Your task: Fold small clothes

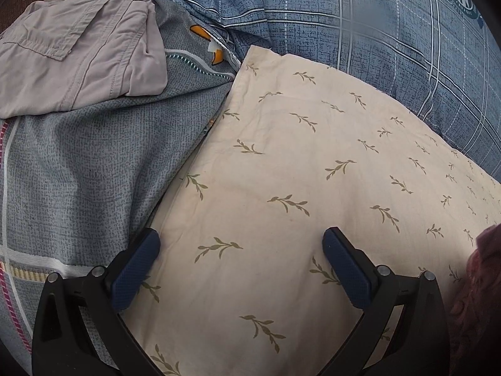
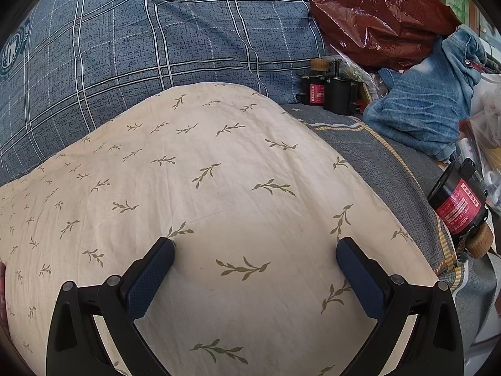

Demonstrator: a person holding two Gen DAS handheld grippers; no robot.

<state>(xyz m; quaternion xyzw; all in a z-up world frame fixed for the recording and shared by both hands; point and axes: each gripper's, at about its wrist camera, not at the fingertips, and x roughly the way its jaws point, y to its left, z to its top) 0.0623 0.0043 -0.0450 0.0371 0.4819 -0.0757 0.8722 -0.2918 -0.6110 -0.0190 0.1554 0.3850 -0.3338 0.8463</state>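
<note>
A cream cloth with a green sprig print (image 1: 313,172) lies spread flat over the bedding and fills the middle of both views (image 2: 203,188). My left gripper (image 1: 241,238) hovers open over its near left part, with nothing between the blue pads. My right gripper (image 2: 255,246) is open above the cloth's near right part, also holding nothing. A crumpled pale mauve garment (image 1: 78,59) lies at the far left, apart from both grippers. A dark red patterned fabric (image 1: 479,282) shows at the right edge of the left wrist view.
A blue plaid pillow (image 2: 156,40) lies behind the cloth, on a grey-blue bedsheet (image 1: 78,172). To the right are crumpled jeans (image 2: 429,103), a dark red plastic bag (image 2: 375,15), black canisters with red labels (image 2: 328,94) and one more canister (image 2: 457,203) at the bed's edge.
</note>
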